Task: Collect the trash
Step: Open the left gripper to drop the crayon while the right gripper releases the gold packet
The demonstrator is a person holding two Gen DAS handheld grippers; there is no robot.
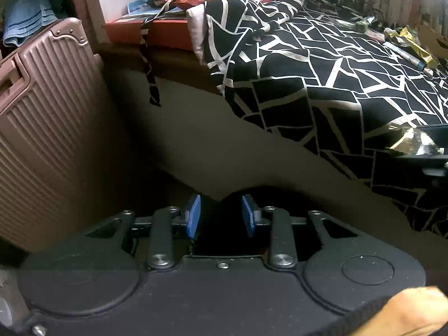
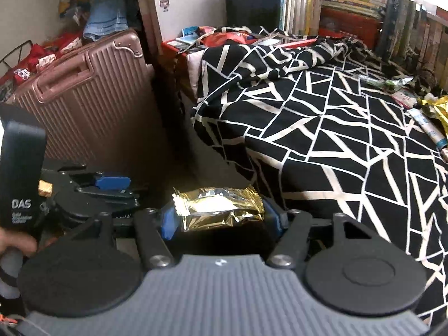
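A crumpled gold foil wrapper (image 2: 218,204) sits between the blue pads of my right gripper (image 2: 219,219), which press on its two ends, above the bed's near edge. The same wrapper (image 1: 411,140) shows at the right edge of the left wrist view. My left gripper (image 1: 221,214) hangs low between the suitcase and the bed, its blue pads apart. Only a dark shape lies beyond them, and I cannot tell what it is. More litter lies at the bed's far right: a gold wrapper (image 2: 436,109), a white tube (image 2: 428,130) and a green wrapper (image 2: 387,81).
A ribbed pink suitcase (image 2: 89,103) stands upright to the left of the bed. A black-and-white patterned cover (image 2: 336,145) drapes the bed and hangs over its side. Books line the wall behind, and a red box (image 1: 156,29) sits at the bed's head.
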